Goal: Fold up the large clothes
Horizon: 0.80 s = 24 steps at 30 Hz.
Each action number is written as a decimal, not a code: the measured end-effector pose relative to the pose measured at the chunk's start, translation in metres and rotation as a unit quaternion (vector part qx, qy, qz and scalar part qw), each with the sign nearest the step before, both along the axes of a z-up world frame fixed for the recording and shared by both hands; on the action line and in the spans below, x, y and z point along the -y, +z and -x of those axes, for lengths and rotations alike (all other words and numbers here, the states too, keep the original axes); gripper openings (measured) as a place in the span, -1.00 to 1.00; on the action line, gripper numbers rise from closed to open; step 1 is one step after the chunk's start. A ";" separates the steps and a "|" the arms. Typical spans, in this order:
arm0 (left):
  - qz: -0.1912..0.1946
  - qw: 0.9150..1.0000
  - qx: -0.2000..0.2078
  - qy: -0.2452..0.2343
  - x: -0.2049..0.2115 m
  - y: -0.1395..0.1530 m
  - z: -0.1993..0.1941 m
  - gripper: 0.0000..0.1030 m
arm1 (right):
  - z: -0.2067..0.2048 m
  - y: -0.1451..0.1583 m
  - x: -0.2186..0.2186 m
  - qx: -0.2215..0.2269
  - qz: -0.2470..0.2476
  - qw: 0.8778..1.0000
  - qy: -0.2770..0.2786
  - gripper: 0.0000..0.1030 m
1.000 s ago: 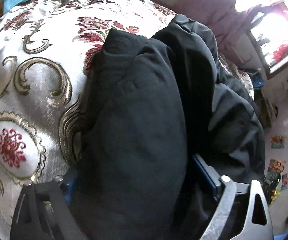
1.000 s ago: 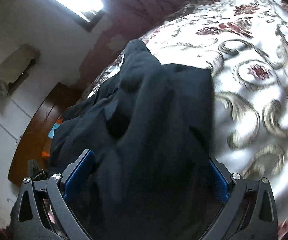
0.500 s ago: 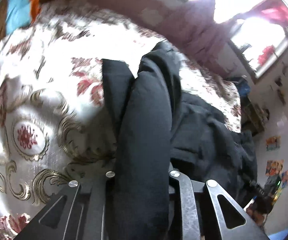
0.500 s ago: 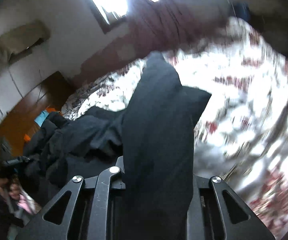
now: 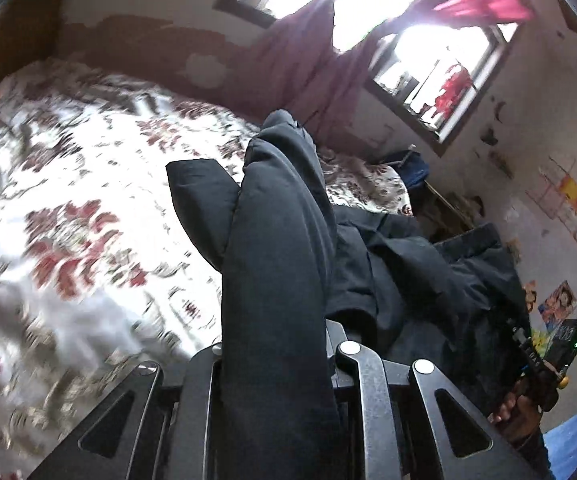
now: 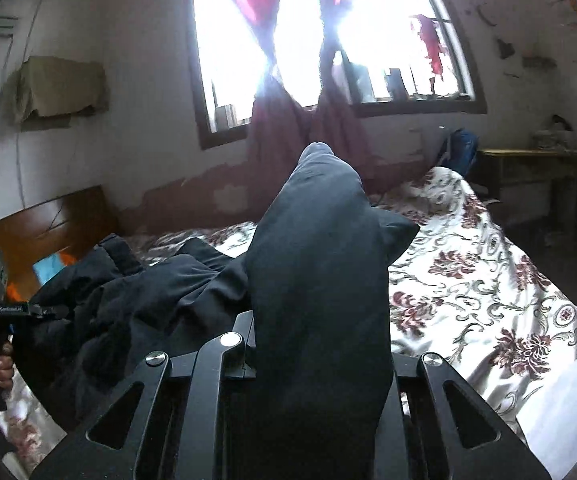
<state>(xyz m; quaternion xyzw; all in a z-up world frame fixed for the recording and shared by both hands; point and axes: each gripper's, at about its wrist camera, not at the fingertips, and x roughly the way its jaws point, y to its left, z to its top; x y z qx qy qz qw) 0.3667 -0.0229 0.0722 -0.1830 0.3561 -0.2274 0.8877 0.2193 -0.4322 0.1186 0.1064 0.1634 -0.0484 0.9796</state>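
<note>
Bed (image 6: 488, 300): wide, covered in a white spread with red floral print, wooden headboard (image 6: 48, 224) at one end; it carries most of the load. Window (image 6: 328, 40): bright, with red curtains, behind the bed. Dark garment (image 6: 320, 264): large, black, padded-looking; the bulk lies heaped on the bed toward the headboard side, while two gathered ends rise off the bedding into the grippers. Long axis, judged: running across the bed between the two held ends, sagging through the heap; each held fold stands up and forward, away from its camera, toward the window wall. Left hand-held gripper (image 5: 276, 364): drawn narrow, clamping a thick fold of the garment (image 5: 276, 280). Right hand-held gripper (image 6: 320, 364): likewise narrow, gripping a fold, a loose corner sticking out toward the floral spread. Risks, judged: the bunched, bulky fabric could slide out of either pinch under the weight of the hanging middle; uneven height between the two ends would skew the fold line; the heap may drag and crumple on the spread; the left view is blurred, so finer detail there is unclear.
</note>
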 end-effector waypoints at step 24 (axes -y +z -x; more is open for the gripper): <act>-0.103 0.987 -0.092 0.083 0.042 -0.094 -0.039 0.58 | -0.032 -0.115 0.051 -0.175 -0.078 0.974 -0.117 0.45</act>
